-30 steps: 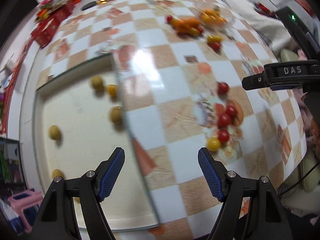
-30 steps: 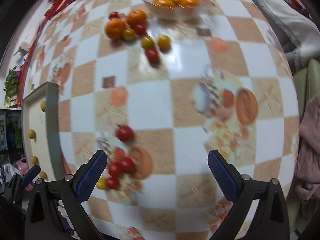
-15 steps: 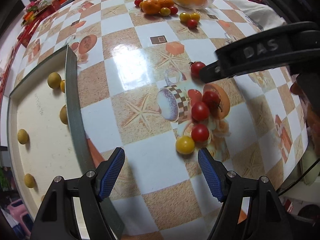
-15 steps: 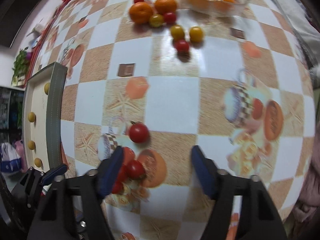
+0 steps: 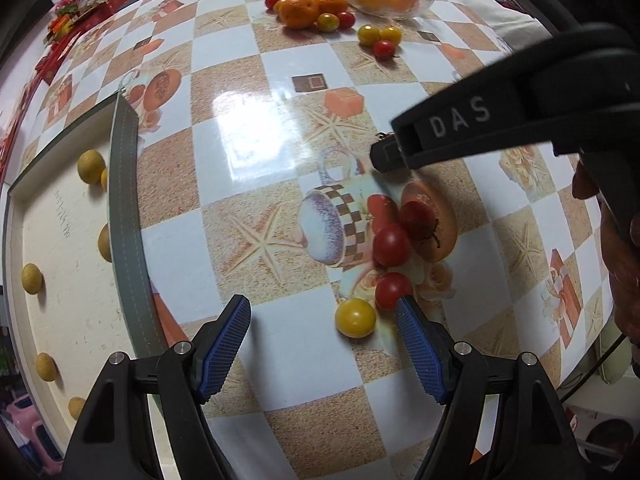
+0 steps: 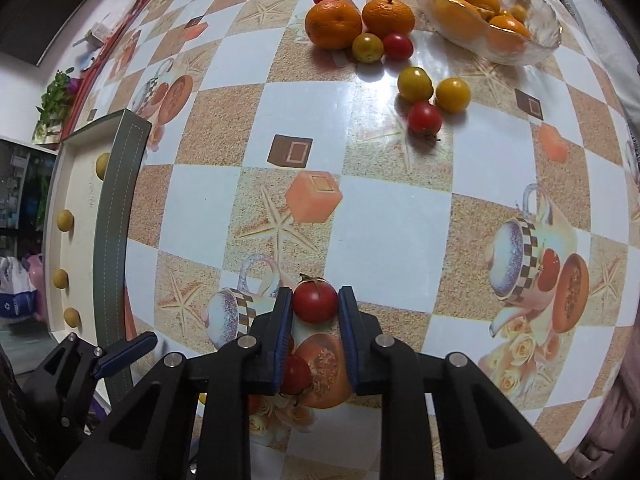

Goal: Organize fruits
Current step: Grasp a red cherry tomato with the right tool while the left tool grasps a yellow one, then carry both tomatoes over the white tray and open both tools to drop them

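Observation:
My right gripper [image 6: 315,304] is shut on a red cherry tomato [image 6: 315,302] low over the checked tablecloth; the gripper also shows from the side in the left wrist view [image 5: 386,156]. My left gripper [image 5: 323,320] is open, with a yellow cherry tomato [image 5: 355,317] and a red one [image 5: 393,290] lying between its fingertips. Two more red tomatoes [image 5: 391,244] lie just beyond. Two oranges [image 6: 333,24] and several red and yellow tomatoes [image 6: 416,85] lie at the far side by a glass bowl [image 6: 532,46] of orange fruit.
A cream tray with a grey rim [image 5: 124,216] lies at the left and holds several small yellow fruits [image 5: 31,278]. Red boxes [image 5: 68,36] stand at the table's far left. The table's edge runs along the right.
My right gripper has come down and closed on the lone red tomato. My left gripper has moved right and forward, so the yellow and red tomatoes now lie between its fingers.

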The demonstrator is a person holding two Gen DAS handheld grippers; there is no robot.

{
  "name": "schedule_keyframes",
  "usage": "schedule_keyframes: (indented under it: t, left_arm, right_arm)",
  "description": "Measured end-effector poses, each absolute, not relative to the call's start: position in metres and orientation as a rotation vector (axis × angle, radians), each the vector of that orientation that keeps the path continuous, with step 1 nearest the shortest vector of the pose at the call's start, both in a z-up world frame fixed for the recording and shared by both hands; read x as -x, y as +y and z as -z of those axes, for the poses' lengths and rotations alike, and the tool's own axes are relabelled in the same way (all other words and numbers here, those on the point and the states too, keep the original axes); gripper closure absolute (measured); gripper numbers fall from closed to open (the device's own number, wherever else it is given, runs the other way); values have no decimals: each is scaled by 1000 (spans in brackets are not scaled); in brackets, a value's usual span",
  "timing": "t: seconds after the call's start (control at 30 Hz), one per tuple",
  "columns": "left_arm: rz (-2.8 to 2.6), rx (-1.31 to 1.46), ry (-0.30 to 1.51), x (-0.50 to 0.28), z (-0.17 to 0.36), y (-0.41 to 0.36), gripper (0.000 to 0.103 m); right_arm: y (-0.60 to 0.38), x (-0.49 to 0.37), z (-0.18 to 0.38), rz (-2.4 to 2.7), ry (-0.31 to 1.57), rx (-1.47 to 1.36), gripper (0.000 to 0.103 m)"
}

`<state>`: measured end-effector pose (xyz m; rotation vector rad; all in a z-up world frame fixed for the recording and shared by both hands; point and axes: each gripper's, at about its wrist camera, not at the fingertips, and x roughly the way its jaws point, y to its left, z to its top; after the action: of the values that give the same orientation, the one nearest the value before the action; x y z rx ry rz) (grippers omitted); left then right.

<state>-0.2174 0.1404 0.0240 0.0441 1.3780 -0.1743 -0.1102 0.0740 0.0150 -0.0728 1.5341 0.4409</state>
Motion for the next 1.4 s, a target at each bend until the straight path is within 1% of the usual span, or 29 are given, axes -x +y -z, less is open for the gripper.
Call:
schedule_keyframes:
  t: [0.03,0.07,0.2,0.27,0.3,0.53,0.77,0.8,0.83,0.87,0.9,0.93,1.2,1.4]
  left_arm:
    - [183,-45,1381,218,-24,139,31]
    - [193,-40,1384,218,-23,137,32]
    - [213,-46,1390,220,-21,132,33]
    - [233,-46,1392,223,-21,131,40]
    - [240,-51,1392,222,-22,131,46]
    - [238,-97,1389,227,-21,138,46]
    - [271,-181,1383,216,-8,115,47]
    - [274,-190,1379,216,-8,112,54]
    - [272,-195,1377,215,-9,110,66]
    - [269,-194,1375,215,-10,108,69]
    - [271,-176,1379,214,-11,108,76]
    - [278,-138,1387,213,-11,111,80]
    - [223,43,1392,205,-24,132,80]
    - [192,104,1348,208,-52,161,80]
  right_arm:
    - [74,110,-14,-444,1533,72,78]
    - [75,110,-14,-445,1534,69,78]
    - [58,109,-17,-445,1541,36,78]
    - [55,109,-17,-444,1544,25,78]
    - [55,109,-17,-442,1547,19,78]
    - [54,108,-17,-447,1544,11,78]
    - [56,107,-17,-447,1543,12,78]
    - [55,107,-17,-447,1541,13,78]
    - [56,107,-17,-449,1539,15,78]
    - [57,107,-18,-452,1535,18,79]
    - [57,108,-19,-455,1529,18,79]
    - [56,108,-20,-457,1521,11,79]
    - [44,113,-31,-470,1511,-40,79]
    - [36,117,-42,-465,1510,-62,79]
